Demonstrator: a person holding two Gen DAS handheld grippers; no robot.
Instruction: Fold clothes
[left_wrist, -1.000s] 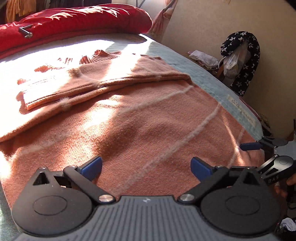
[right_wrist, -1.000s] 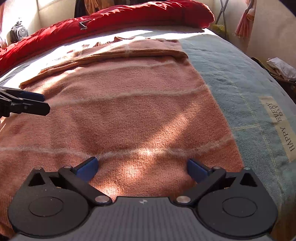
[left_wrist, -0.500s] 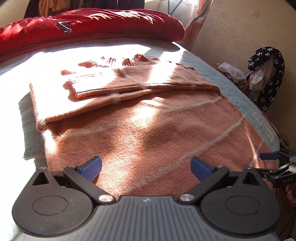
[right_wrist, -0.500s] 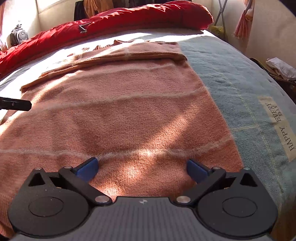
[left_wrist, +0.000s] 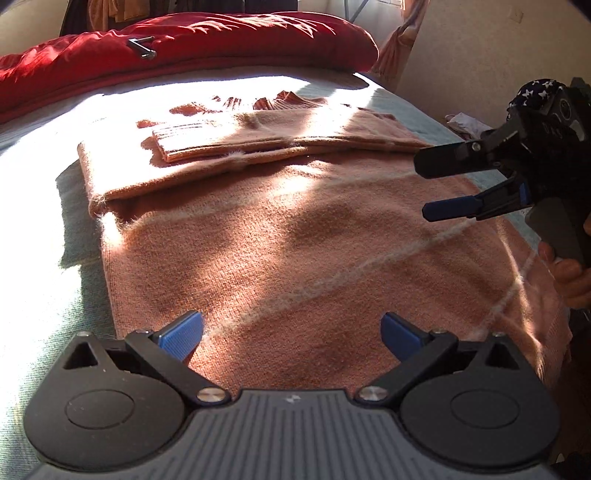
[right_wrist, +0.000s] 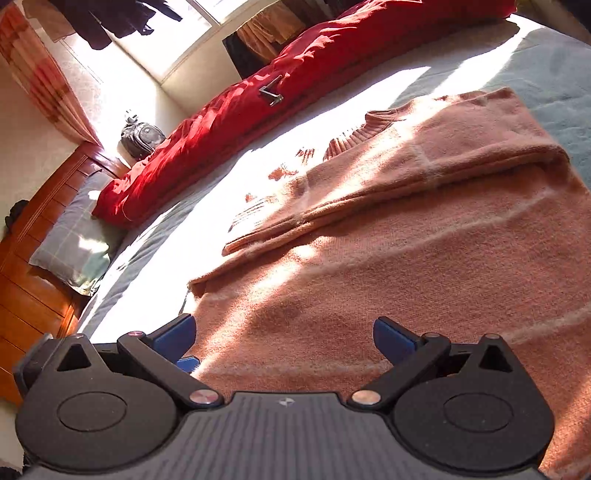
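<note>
I'm looking across the bed (left_wrist: 33, 317), its pale blue-green cover lit by hard sunlight, with a red duvet (left_wrist: 207, 44) bunched along the far edge. Spread flat over the middle of the bed is the salmon sweater (left_wrist: 295, 251), crossed by thin pale stripes; its sleeves (left_wrist: 258, 144) are already folded across the chest near the ribbed collar (right_wrist: 376, 122). My left gripper (left_wrist: 291, 334) hangs over the sweater's near hem, jaws wide apart with nothing between them. My right gripper (right_wrist: 284, 338) sits over the hem too, tilted, jaws likewise spread and empty; in the left view it shows side-on at the right edge, a hand (left_wrist: 570, 273) around its grip. In the right view I can see a grey pillow (right_wrist: 70, 243) against a wooden headboard (right_wrist: 33, 302), and a small dark bag (right_wrist: 142, 138) beyond it.
</note>
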